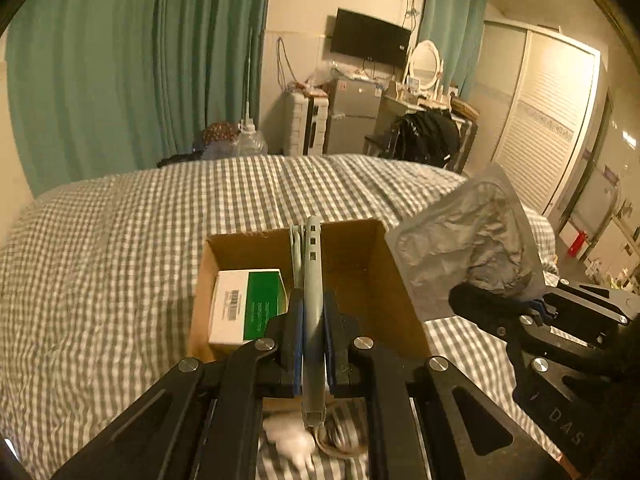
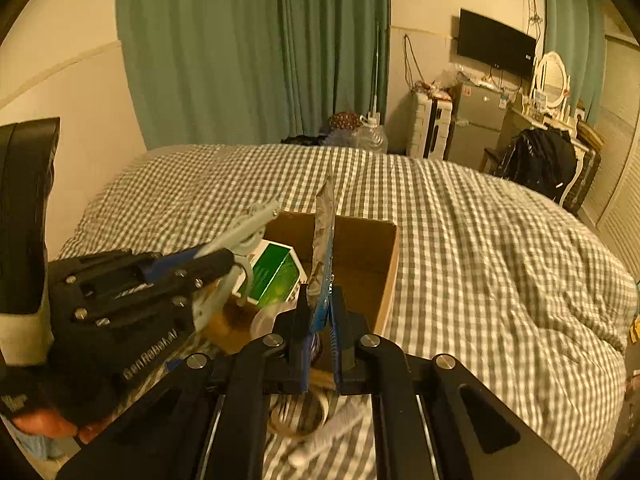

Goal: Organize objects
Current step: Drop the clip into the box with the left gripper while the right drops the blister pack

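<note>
An open cardboard box (image 1: 360, 256) sits on the checked bed, and a white and green carton (image 1: 250, 304) lies in its left half. My left gripper (image 1: 312, 312) is shut on a slim grey plastic tool (image 1: 312, 264), held upright over the middle of the box. To the right, my right gripper (image 1: 532, 304) is shut on a crinkled silver foil packet (image 1: 468, 248) beside the box's right wall. In the right wrist view the foil packet (image 2: 326, 248) stands edge-on in the right gripper (image 2: 320, 312) over the box (image 2: 368, 256), with the left gripper (image 2: 212, 260) and grey tool (image 2: 252, 228) to the left.
A coiled pale cable (image 1: 340, 440) and a small white item (image 1: 288, 436) lie on the bed cover (image 1: 100, 280) in front of the box. Green curtains (image 1: 140, 72), a small fridge (image 1: 352, 116) and a wardrobe (image 1: 540, 120) stand beyond the bed. A hand (image 2: 40, 424) holds the left gripper.
</note>
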Action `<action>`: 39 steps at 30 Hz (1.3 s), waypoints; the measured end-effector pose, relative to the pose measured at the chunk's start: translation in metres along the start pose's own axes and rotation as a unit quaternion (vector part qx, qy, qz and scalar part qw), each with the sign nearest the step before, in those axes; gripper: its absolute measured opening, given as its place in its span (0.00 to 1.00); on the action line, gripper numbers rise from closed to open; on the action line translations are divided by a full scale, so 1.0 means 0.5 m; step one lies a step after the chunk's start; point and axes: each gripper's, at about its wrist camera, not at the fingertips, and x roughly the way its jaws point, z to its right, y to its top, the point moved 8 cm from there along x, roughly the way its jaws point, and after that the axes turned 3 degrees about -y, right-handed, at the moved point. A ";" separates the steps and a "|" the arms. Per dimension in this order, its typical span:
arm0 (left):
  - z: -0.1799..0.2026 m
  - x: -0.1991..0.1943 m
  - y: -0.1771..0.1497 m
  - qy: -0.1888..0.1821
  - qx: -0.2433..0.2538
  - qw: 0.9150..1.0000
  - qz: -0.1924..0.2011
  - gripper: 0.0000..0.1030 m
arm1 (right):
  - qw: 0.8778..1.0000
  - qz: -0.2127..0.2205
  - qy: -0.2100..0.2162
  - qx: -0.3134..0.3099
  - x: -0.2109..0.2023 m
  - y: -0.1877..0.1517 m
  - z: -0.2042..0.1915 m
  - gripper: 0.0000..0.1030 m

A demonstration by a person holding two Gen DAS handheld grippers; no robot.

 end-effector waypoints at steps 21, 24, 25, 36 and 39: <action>-0.038 0.059 0.003 0.004 -0.008 0.999 -0.033 0.75 | 0.999 0.003 -0.018 0.049 0.022 0.026 0.060 0.57; -0.043 -0.002 0.004 0.029 -0.002 0.999 -0.018 0.88 | 0.998 0.018 -0.021 0.052 -0.037 0.031 0.060 0.62; -0.047 -0.027 0.006 0.035 -0.001 0.999 -0.010 0.90 | 0.998 0.022 -0.022 0.051 -0.057 0.032 0.060 0.63; -0.078 -0.272 -0.028 0.097 -0.023 0.993 0.059 1.00 | 0.996 0.082 -0.031 -0.005 -0.281 -0.009 0.000 0.91; -0.093 -0.321 -0.046 0.106 -0.037 0.991 0.074 1.00 | 0.996 0.085 -0.031 -0.018 -0.306 -0.034 -0.019 0.94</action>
